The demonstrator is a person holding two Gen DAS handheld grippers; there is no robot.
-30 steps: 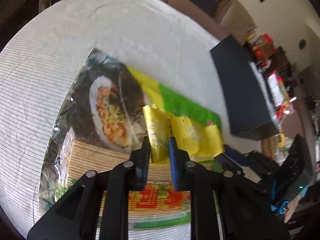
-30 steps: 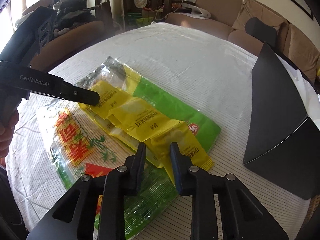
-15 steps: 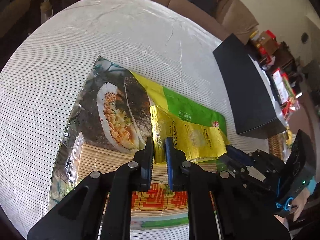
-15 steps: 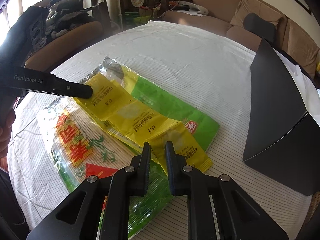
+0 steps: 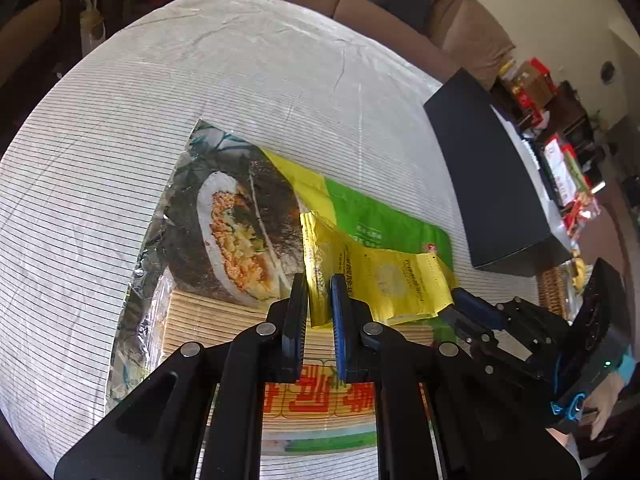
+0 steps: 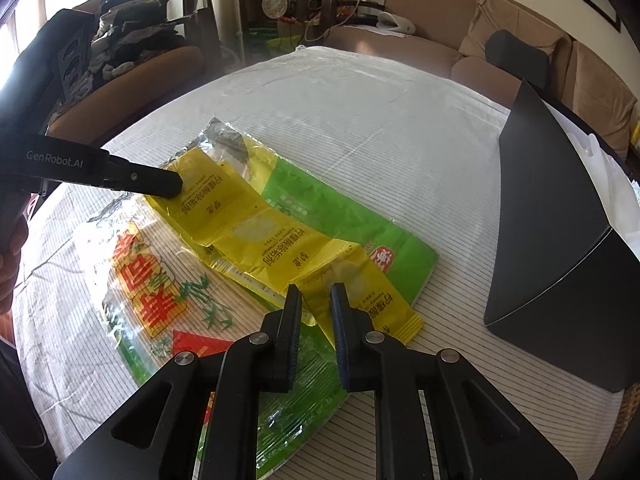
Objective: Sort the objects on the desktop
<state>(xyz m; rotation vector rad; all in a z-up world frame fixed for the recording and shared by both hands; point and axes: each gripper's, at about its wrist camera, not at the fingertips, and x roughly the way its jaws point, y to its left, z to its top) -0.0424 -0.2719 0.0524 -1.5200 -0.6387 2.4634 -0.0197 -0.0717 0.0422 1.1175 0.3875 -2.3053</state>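
Now my left gripper (image 5: pixel 319 294) pinches 1 end of the yellow sachet strip (image 6: pixel 256 232), jaws nearly closed. My right gripper (image 6: pixel 316 304) clamps the other end just as tightly. Between them the strip lies across the seaweed package (image 5: pixel 240 220) on the striped tablecloth (image 5: pixel 240 80).

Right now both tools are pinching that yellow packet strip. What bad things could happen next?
1. The yellow packet strip is held at both ends, by the left tool and the right tool. Pulling apart could tear it at a seam.
2. It rests on the big seaweed bag, which might get dragged along.
3. The black box sits nearby, so a swing might bump it.
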